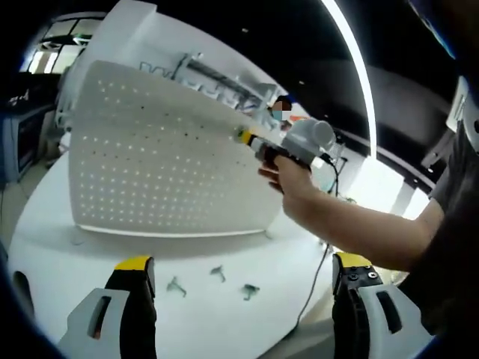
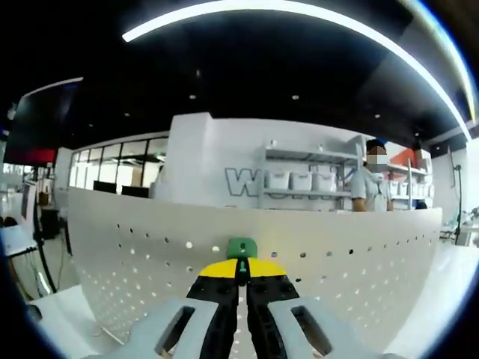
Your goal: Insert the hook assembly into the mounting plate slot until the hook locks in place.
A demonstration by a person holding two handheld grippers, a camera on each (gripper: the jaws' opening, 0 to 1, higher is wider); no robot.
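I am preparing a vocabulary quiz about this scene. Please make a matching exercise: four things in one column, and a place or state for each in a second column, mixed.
Things:
1. left gripper
2. right gripper
3. pegboard
4. loose hooks

Places or states:
A. stands upright on the white table
B. lie on the table in front of the board
C. jaws wide apart, holding nothing
D. shut on a green hook at the board

Pairs: 1-C, 2-D, 3-A, 4-B

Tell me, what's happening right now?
Right tool shut on green hook, at pegboard top edge. Left tool open, idle. Spare hooks on table.
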